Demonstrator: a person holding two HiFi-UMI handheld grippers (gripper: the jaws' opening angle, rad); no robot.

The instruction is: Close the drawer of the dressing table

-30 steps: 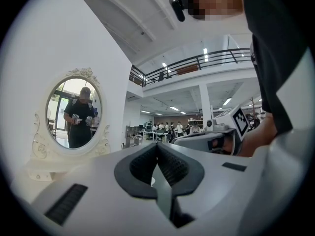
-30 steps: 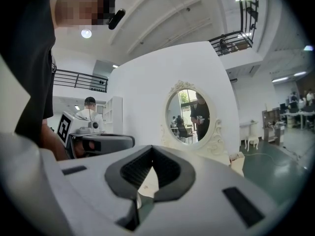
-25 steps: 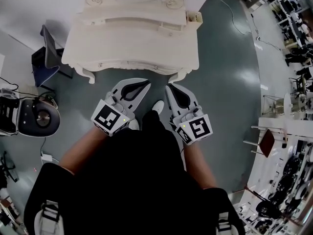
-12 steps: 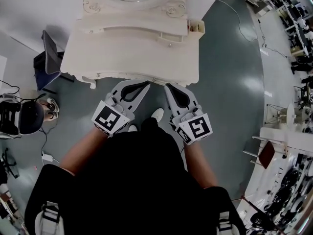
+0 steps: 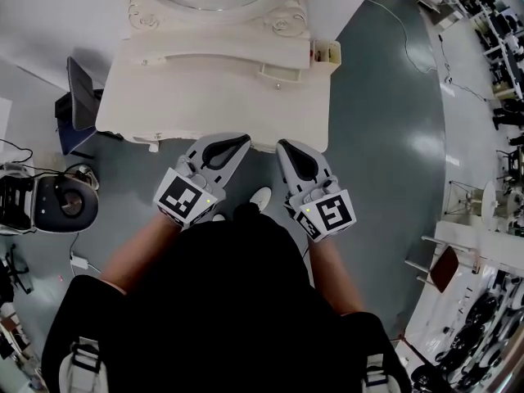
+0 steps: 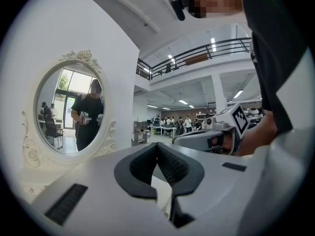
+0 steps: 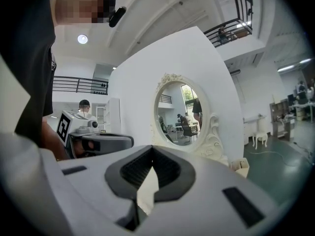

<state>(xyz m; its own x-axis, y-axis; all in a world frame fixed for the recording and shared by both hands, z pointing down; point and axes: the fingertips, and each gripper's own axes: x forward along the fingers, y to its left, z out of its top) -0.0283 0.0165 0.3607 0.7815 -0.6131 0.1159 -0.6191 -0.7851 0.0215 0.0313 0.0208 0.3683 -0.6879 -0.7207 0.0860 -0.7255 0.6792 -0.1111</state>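
Two tools: my left claw (image 5: pixel 243 141) and right claw (image 5: pixel 283 146) are both pressed together and empty, tips at the front edge of the dressing bench (image 5: pixel 205 109). Its small upper drawer (image 5: pixel 277 74) looks ajar, beyond my right claw. I judge this the approach; next comes a straight push on that drawer front.

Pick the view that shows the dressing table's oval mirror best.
Left gripper view: the mirror shows whole and at its largest, and the reflection in it is clear. The right gripper view also shows the full oval, but smaller and at a slant. The head view catches only its lower arc from above, cut off by the top edge.
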